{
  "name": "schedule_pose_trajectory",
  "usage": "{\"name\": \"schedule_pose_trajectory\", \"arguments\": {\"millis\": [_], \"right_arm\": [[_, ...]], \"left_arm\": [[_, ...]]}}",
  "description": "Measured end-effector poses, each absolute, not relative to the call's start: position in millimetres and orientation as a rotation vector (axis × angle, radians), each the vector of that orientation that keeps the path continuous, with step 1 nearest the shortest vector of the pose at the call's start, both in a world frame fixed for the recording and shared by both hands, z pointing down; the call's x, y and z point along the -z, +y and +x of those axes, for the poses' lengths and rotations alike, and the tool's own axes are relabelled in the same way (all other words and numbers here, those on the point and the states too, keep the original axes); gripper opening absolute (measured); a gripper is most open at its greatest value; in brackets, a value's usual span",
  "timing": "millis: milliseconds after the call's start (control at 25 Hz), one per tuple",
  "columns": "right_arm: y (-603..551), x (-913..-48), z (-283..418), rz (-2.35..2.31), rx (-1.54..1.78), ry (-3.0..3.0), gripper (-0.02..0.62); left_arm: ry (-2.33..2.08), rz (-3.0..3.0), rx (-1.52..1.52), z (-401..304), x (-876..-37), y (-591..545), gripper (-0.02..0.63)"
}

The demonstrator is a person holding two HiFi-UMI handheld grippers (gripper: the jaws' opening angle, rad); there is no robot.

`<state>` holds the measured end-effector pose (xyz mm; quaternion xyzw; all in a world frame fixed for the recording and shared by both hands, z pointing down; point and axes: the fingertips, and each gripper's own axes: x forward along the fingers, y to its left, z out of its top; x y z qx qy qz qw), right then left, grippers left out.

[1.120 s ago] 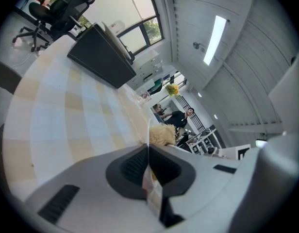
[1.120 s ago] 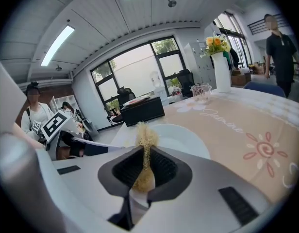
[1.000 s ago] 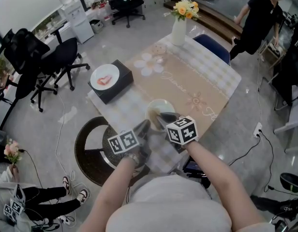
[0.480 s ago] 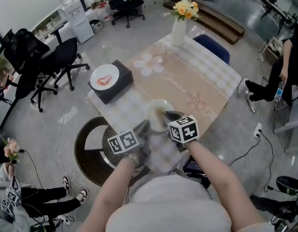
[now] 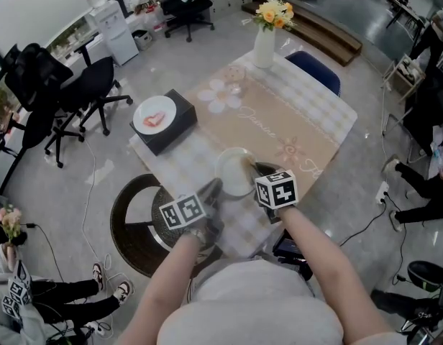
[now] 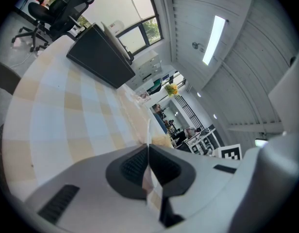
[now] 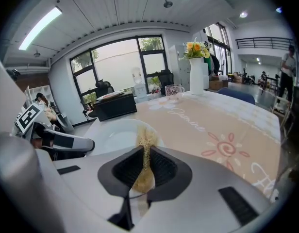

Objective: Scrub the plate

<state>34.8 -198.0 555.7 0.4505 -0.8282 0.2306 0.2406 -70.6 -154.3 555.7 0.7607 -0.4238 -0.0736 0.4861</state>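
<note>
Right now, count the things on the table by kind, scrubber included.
Plate: 2
Scrubber: 1
Vase of flowers: 1
Glass: 1
Black box: 1
Total: 6

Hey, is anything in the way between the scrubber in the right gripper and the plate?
Nothing visible. The right gripper, shut on the tan scrubber, holds it right at the white plate's edge. The left gripper is shut on the plate's rim, off to one side.
</note>
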Motion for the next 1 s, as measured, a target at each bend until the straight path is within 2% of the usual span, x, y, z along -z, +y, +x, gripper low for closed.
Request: {"name": "schedule_pose_trajectory", "arguments": {"millis": [680, 1000], "right_arm": [[-204.3, -536.0, 68.9, 1.394, -0.535, -2.205, 0.041], [-175.3, -518.9, 11.7, 1.111, -0.883, -2.482, 0.041]], "left_arm": [[-1.036, 1.875, 0.158, -68.3, -556.1, -154.2, 0.017], [-1.035, 1.872, 0.158, -67.4, -556.2, -154.5, 0.017]]}}
